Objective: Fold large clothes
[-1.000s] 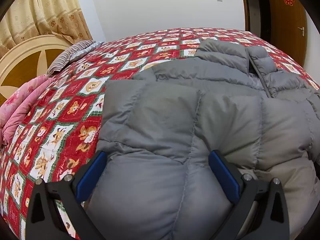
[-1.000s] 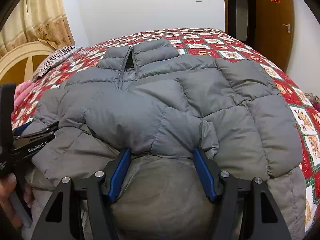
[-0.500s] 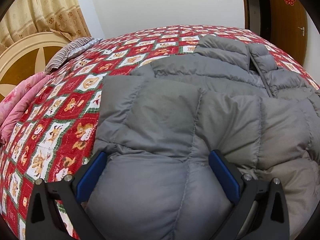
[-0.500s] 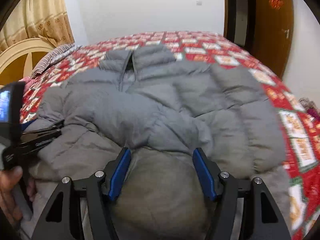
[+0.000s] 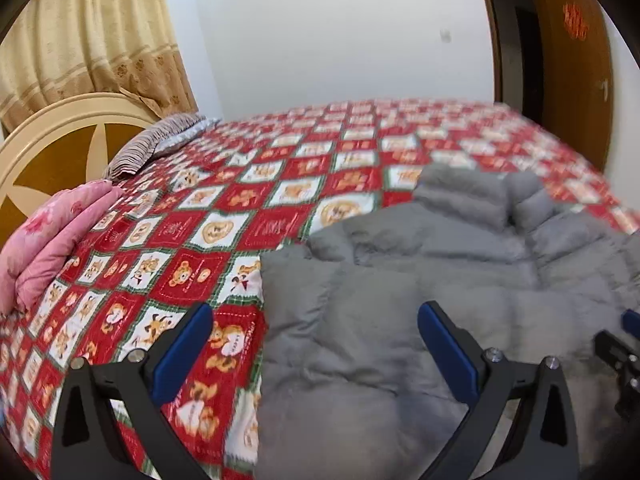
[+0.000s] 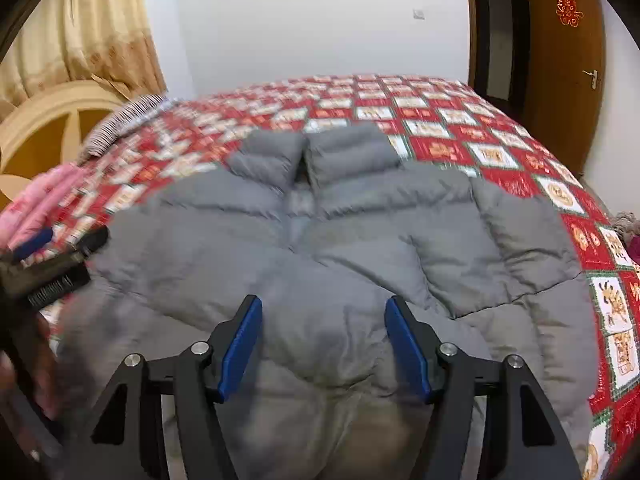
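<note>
The left gripper (image 5: 314,354) is a black, angular frame whose two fingers (image 5: 182,354) carry flat blue pads, with round silver screw heads at the linkage joints behind them. The right gripper (image 6: 324,344) has the same build: black struts, blue-padded fingers (image 6: 240,354), silver screws set in pairs. Seen from the right wrist, the left gripper's black body bears small white lettering, too blurred to read.

Wrist cams, angled down, jacket (image 5: 380,300) shared

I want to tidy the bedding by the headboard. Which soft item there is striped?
The striped pillow beside the headboard; the folded quilt nearer the camera is plain pink.
</note>
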The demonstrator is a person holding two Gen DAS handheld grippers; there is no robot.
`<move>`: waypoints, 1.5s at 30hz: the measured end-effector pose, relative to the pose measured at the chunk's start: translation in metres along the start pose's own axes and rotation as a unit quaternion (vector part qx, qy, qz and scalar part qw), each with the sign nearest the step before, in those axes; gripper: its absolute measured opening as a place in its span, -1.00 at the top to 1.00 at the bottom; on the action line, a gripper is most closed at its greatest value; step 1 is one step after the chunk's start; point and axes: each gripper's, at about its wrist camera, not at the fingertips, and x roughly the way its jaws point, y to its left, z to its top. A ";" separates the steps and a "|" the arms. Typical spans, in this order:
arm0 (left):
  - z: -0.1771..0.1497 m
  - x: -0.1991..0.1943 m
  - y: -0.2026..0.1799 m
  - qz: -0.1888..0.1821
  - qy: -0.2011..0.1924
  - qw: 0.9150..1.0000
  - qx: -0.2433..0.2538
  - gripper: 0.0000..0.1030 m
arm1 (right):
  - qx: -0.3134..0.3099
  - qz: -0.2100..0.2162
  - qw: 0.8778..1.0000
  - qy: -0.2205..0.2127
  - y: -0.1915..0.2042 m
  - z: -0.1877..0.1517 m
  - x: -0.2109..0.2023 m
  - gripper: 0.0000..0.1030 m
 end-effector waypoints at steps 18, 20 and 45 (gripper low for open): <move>-0.028 0.045 -0.018 0.005 0.058 0.998 0.018 -1.00 | -0.019 -0.012 1.000 0.004 0.001 -0.017 0.023 -0.24; -0.029 0.046 -0.019 0.005 0.060 0.998 0.019 -1.00 | -0.019 -0.011 1.000 0.005 0.001 -0.017 0.024 -0.25; -0.030 0.052 -0.020 0.001 0.074 0.997 0.019 -1.00 | -0.030 -0.024 0.999 0.009 0.006 -0.018 0.026 -0.26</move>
